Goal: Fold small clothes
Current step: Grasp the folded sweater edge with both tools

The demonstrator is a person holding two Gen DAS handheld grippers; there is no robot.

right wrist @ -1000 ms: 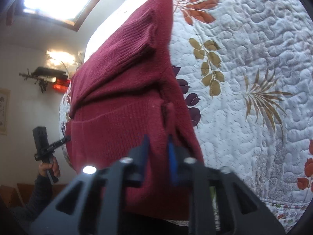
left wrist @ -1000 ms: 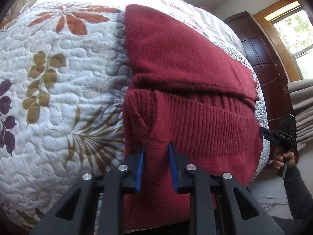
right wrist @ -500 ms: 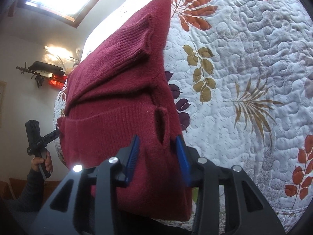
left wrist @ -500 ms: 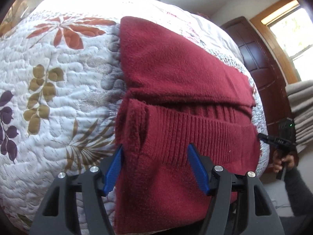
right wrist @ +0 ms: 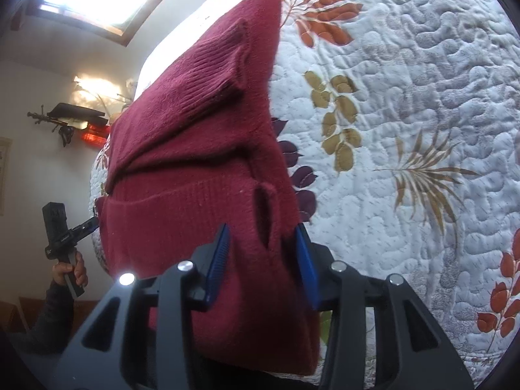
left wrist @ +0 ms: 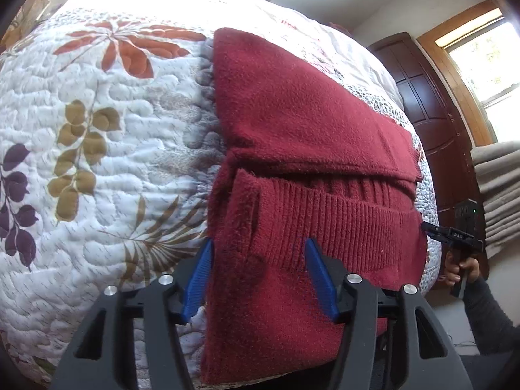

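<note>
Left gripper (left wrist: 258, 276): blue jaws spread wide, straddling the sweater's near left corner, gripping nothing.
Sweater (left wrist: 308, 149): dark red, folded, lying at the near edge of the leaf-patterned quilt (left wrist: 97, 130).
Right gripper (right wrist: 261, 260): jaws apart around the sweater's near right corner, not clamped.

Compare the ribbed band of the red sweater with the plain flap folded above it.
The ribbed band has vertical knit ridges; the plain flap looks smooth and fuzzy. The band lies nearer the open left tongs, partly tucked under the flap's lower edge; the flap lies farther up the quilt. Both are dark red.
</note>
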